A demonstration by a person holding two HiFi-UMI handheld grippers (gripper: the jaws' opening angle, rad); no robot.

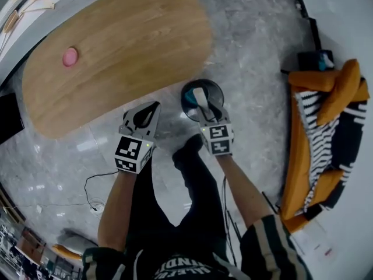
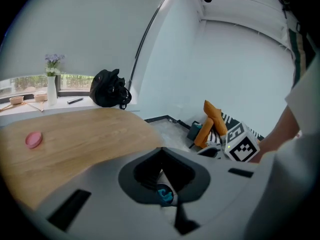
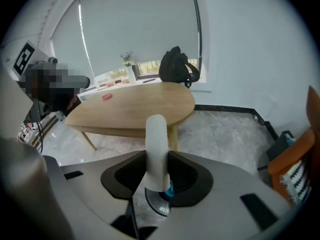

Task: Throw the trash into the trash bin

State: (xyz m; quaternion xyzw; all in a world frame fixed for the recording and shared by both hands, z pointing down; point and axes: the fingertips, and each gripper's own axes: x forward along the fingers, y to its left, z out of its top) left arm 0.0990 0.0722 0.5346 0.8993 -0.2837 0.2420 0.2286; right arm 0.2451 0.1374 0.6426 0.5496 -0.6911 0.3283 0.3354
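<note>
A round dark trash bin (image 1: 186, 93) with a blue liner stands on the marble floor beside the wooden table. My right gripper (image 1: 205, 111) hangs over it, shut on a white tube-shaped piece of trash (image 1: 201, 100). In the right gripper view that tube (image 3: 156, 149) stands up between the jaws, with the bin's rim (image 3: 150, 204) right below. My left gripper (image 1: 144, 117) is to the left of the bin, over the floor by the table's edge. It is open by a narrow gap with nothing in it; the blue liner (image 2: 164, 194) shows through the gap.
The oval wooden table (image 1: 116, 51) carries a small pink disc (image 1: 70, 56). An orange seat with a striped cushion (image 1: 326, 150) stands at the right. A black backpack (image 2: 109, 89) and a vase (image 2: 52, 90) sit on the window ledge. A thin cable (image 1: 93, 188) lies on the floor.
</note>
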